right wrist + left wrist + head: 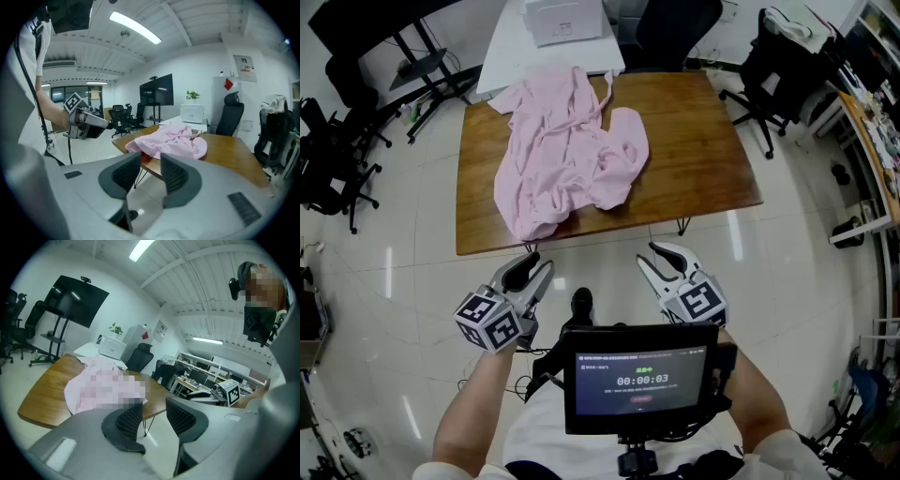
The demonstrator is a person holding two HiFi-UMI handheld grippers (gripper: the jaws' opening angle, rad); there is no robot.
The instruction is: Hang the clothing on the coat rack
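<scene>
Two grippers up front, both short of the wooden table (pixel 703 159) and well clear of the cloth. Starting with the left gripper (pixel 541 262): hovers over the pale floor (pixel 422 262) just off the table's near edge, with jaws parted a moderate way. Pinches nothing; shows only floor and a thin table leg (pixel 146 425) through the gap in the left gripper view.

Over to the right gripper (pixel 652 253): hangs about level with its partner, a little apart from it, also just off the near edge. Stands with jaws spread too, and clamps nothing between the ribbed pads; again only floor in the gap.

Now the pink garment (pixel 567 150): lies crumpled in a loose heap on the tabletop, toward the left half in the head view. Runs from the far edge down to the near edge, with one flap thrown out toward the middle. Touches neither gripper.

Beyond the table, a white box (pixel 564 19) on a white desk (pixel 502 56), and a black office chair (pixel 670 28) drawn up at the far side. Off in the left gripper view, a dark monitor (pixel 75 301) on a wheeled stand. Down at the bottom of the head view, a small screen (pixel 642 380) mounted in front of the person.
</scene>
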